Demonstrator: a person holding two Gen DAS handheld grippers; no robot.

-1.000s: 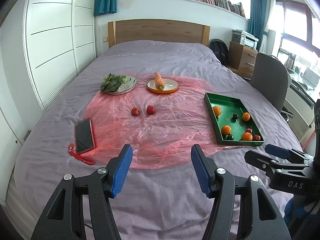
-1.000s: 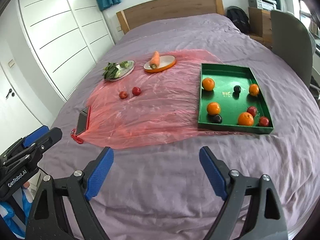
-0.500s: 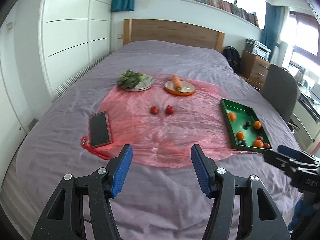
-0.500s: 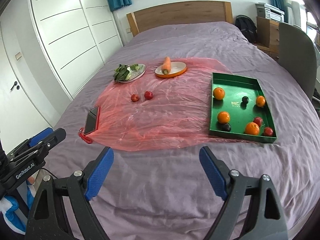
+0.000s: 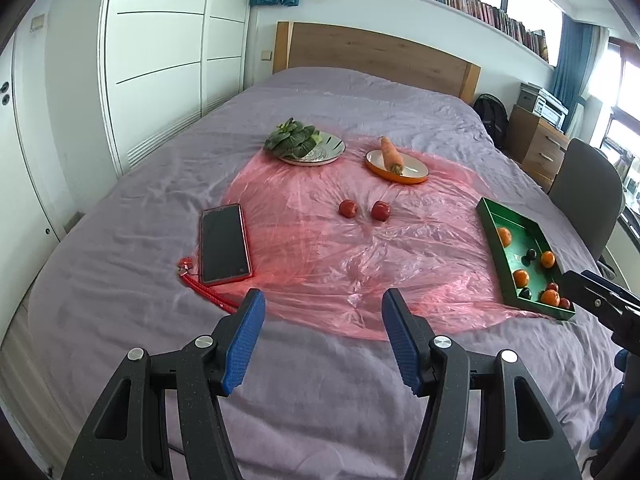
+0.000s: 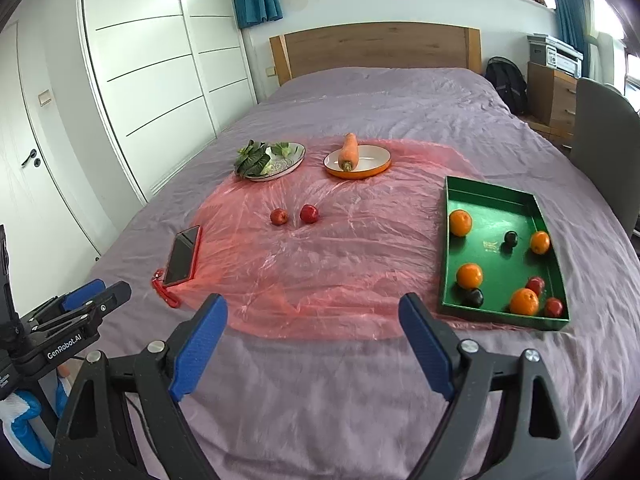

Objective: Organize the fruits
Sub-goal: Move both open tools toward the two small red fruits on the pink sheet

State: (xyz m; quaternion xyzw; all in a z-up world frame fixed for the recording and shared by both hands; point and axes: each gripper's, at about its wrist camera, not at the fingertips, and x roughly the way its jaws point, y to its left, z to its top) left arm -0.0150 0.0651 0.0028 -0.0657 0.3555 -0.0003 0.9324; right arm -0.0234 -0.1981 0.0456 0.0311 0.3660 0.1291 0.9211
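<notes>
Two small red fruits (image 5: 364,210) (image 6: 294,215) lie side by side on a pink plastic sheet (image 6: 340,248) spread over the purple bed. A green tray (image 6: 452,240) (image 5: 490,228) on the right holds several oranges, dark plums and red fruits. My left gripper (image 5: 322,320) hovers over the bed's near edge, open, nothing between its blue pads. My right gripper (image 6: 314,326) is also open and empty, near the sheet's front edge. Each gripper shows at the side of the other's view.
A phone (image 5: 224,244) with a red strap lies at the sheet's left edge. Further back stand a plate of leafy greens (image 5: 306,146) and an orange dish (image 6: 358,162) with a carrot (image 6: 348,150). A grey chair (image 5: 586,196) stands to the bed's right, white wardrobes to the left.
Both grippers have shifted; in the left view the scene has slid right and tilted, and the phone is closer. In the right view the tray has moved right. Both stay open.
</notes>
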